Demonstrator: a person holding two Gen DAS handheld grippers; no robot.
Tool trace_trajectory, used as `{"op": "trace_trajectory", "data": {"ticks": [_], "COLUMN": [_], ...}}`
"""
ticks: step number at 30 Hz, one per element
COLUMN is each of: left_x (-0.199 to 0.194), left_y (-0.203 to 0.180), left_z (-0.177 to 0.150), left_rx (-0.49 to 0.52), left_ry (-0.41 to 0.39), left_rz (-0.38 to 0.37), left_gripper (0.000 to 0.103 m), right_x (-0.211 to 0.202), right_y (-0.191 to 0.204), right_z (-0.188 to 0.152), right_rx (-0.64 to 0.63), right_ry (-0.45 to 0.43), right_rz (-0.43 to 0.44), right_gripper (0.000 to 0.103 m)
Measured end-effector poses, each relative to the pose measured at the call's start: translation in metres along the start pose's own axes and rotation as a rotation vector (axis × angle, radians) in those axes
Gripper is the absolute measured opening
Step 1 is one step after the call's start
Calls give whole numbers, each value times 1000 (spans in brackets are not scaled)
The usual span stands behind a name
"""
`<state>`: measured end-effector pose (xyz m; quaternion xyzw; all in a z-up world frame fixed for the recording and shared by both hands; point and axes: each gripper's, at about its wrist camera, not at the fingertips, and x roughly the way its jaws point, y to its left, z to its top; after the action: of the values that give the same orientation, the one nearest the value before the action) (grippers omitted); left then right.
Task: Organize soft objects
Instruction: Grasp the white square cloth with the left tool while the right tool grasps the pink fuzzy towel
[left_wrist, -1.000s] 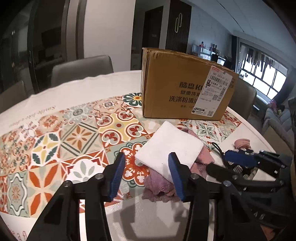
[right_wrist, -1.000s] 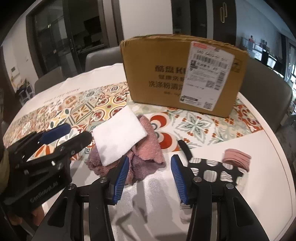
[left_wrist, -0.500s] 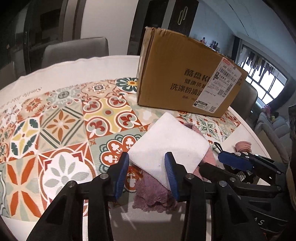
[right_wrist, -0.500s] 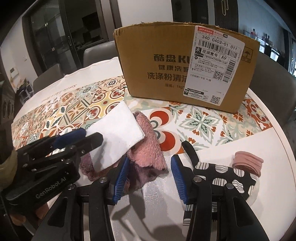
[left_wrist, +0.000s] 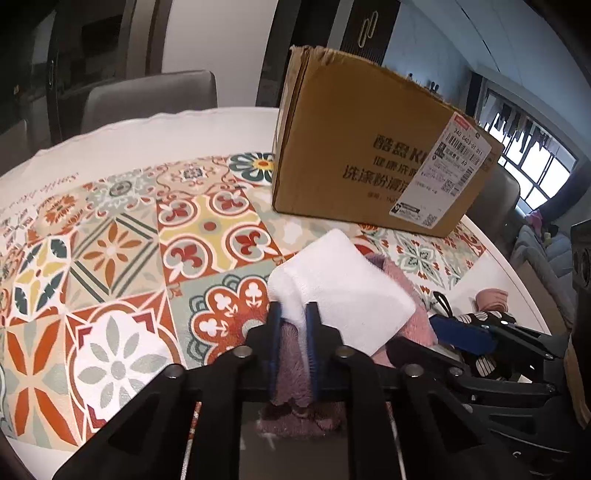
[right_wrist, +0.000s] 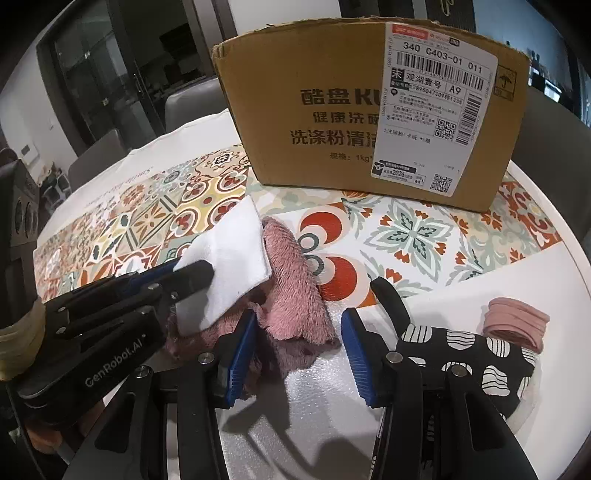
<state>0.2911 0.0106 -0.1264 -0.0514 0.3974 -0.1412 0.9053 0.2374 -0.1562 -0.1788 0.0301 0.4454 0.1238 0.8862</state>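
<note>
Pinching the white cloth (left_wrist: 343, 291), the left gripper (left_wrist: 293, 314) had its jaws nearly shut. The right gripper (right_wrist: 297, 332) stood half open around the pink towel (right_wrist: 291, 288), not pressing it.

A white cloth (left_wrist: 343, 295) lies on a fluffy pink towel (right_wrist: 291, 291). The tablecloth (left_wrist: 122, 251) has red, orange, yellow and green tile patterns. The box (right_wrist: 332, 110) is brown; the pouch (right_wrist: 476, 354) black with white striped blobs.

Black grippers (right_wrist: 295, 347), blue pads (right_wrist: 240, 354), silver screws, GenRobot.AI logo
</note>
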Motion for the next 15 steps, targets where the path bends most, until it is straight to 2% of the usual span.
{"op": "trace_trajectory", "data": {"ticks": [6, 15], "left_x": [-10, -6], "left_y": [-1, 7], "left_z": [3, 3], "left_rx": [24, 3], "left_ry": [-38, -26], "left_rz": [32, 51], "left_gripper": [12, 15], "right_x": [-1, 4], "right_y": [-2, 3], "right_z": [2, 5], "right_rx": [5, -21], "right_ry": [-14, -16], "right_rz": [23, 30], "right_gripper": [49, 48]}}
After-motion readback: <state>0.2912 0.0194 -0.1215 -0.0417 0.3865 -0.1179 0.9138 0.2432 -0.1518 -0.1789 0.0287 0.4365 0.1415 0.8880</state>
